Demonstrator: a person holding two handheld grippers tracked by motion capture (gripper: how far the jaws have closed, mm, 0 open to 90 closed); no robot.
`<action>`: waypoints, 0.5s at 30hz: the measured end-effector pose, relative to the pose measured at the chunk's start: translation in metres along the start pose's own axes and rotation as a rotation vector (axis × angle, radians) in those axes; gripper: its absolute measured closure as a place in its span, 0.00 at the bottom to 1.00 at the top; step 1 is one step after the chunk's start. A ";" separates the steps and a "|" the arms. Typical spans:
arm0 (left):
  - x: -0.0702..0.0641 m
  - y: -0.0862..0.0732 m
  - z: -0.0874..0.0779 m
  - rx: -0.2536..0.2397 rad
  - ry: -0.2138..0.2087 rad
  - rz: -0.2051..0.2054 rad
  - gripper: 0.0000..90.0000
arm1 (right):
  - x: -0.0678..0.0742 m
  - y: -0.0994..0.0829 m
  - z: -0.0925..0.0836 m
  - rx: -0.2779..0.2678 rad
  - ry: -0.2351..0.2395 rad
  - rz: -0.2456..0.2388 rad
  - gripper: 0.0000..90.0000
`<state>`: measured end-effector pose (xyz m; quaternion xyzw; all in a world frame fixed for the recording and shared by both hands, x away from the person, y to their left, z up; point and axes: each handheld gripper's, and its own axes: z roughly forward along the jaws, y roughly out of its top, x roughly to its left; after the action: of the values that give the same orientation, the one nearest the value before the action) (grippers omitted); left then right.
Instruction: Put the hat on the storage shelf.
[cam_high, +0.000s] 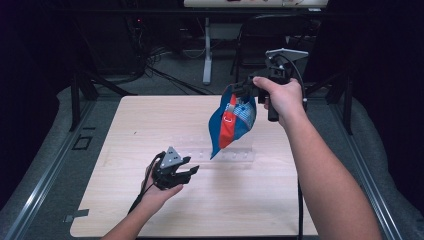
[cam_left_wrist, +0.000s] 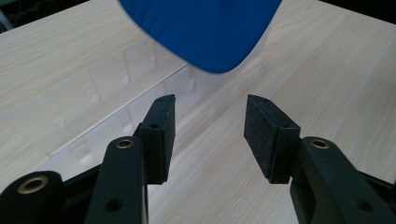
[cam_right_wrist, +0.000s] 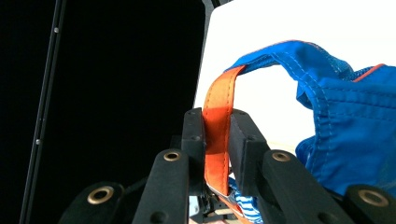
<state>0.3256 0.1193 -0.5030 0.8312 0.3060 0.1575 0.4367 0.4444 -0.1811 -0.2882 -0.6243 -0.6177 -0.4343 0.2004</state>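
Holding the blue bag (cam_high: 232, 122) up by its orange strap (cam_right_wrist: 217, 126), your right gripper (cam_high: 248, 88) has it well above the far right part of the desk (cam_high: 125, 130). In the right gripper view the jaws are pinched tight on that strap, with the blue cloth looping away to the right. The bag hangs free, its lower tip just over a clear plastic tray (cam_high: 227, 156) that lies on the desk; from the high view you cannot tell whether the tip touches the tray or floats above it.

Your left gripper (cam_high: 186, 172) sits low near the middle of the desk, a little to the left of the tray. Its jaws stand wide apart with nothing between them, and in the left gripper view they point straight at the rounded blue bottom of the bag (cam_left_wrist: 205, 32), which hangs near but apart from them.

This looks like the lift-and-present step: one hand carries the bag, the other is poised to take a second hold. The next move likely calls for you to bring the left gripper forward and up to the bag's lower edge, close on the cloth alone, and keep the right grip steady so the bag does not swing.
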 end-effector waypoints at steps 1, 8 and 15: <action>-0.002 0.003 0.002 0.000 0.004 0.004 0.59 | 0.000 0.000 0.001 -0.005 -0.001 -0.001 0.86; -0.012 0.019 0.012 -0.020 0.019 0.042 0.58 | -0.002 0.002 0.004 -0.004 -0.009 -0.005 0.86; -0.013 0.027 0.024 -0.009 0.048 0.053 0.61 | -0.010 0.003 0.008 0.000 -0.013 0.014 0.86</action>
<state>0.3384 0.0842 -0.4945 0.8332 0.2934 0.1902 0.4285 0.4514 -0.1816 -0.2996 -0.6314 -0.6147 -0.4288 0.1991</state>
